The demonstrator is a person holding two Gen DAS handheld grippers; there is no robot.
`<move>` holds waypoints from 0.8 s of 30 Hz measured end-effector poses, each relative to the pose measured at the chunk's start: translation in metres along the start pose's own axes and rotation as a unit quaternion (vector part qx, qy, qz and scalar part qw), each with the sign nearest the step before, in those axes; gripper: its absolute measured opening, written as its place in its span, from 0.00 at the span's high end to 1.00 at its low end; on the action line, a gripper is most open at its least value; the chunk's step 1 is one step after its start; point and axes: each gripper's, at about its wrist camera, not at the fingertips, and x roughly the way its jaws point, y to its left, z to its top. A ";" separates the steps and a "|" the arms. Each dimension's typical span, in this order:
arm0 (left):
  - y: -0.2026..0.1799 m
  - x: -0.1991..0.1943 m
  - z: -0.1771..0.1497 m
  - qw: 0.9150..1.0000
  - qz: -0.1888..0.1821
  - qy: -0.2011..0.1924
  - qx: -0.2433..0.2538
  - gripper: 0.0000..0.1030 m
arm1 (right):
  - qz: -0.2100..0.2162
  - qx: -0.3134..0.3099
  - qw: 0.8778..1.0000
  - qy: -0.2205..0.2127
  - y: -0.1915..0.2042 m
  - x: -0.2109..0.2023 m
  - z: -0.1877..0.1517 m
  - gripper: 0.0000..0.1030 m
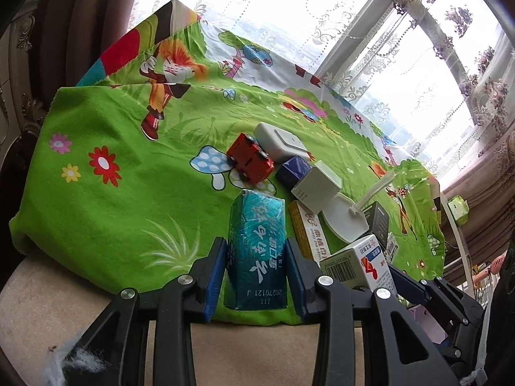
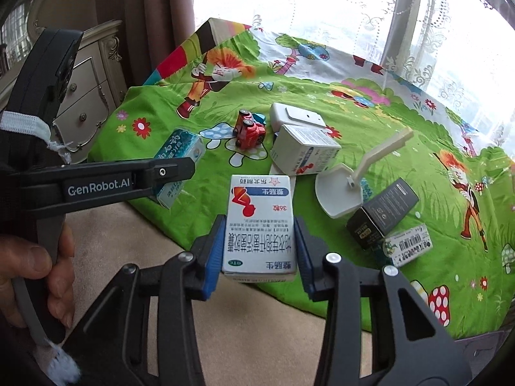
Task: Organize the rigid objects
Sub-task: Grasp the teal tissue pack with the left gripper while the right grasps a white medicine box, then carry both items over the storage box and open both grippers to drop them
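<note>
Closest to me in the left wrist view, the left gripper (image 1: 256,257) pinches a teal box (image 1: 256,251) by its long sides, blue pads flat against the wrapper, the box poking forward past the fingertips. My right gripper (image 2: 259,241) likewise clamps a white medicine box (image 2: 260,225) with red and blue print, gripped near its lower end so most of its length juts ahead of the tips. Beyond both sets of tongs, on the green cartoon cloth (image 1: 112,209), sits the rest of the clutter: a red toy car (image 1: 251,160) tipped on its side, a white device (image 1: 281,143) just behind it, a second white box (image 2: 304,151), a white scoop (image 2: 341,189) with its handle angled up, and a black box (image 2: 383,212) off to the right of my right tongs. I judge both cartons lifted or nearly so, ready to be carried to wherever they get lined up. My worry is the two grippers themselves: they sit close side by side, and swinging either one could knock its carton against the other. The teal wrapper looks glossy and soft, so it may slide or crush. Gripped low, the white box could pivot between the pads if it brushes the scoop or the cloth.
</note>
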 end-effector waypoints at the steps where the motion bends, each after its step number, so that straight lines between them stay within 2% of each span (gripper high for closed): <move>1: -0.004 -0.001 -0.002 1.000 -0.003 0.001 0.003 0.64 | -0.001 0.008 1.000 0.000 -0.003 -0.003 -0.002 0.57; 13: -0.056 0.000 -0.030 0.997 -0.040 0.031 0.056 0.64 | -0.014 0.087 0.996 -0.009 -0.042 -0.036 -0.026 0.57; 24: -0.107 -0.001 -0.056 0.989 -0.073 0.056 0.115 0.64 | -0.009 0.165 0.986 -0.023 -0.084 -0.066 -0.060 0.57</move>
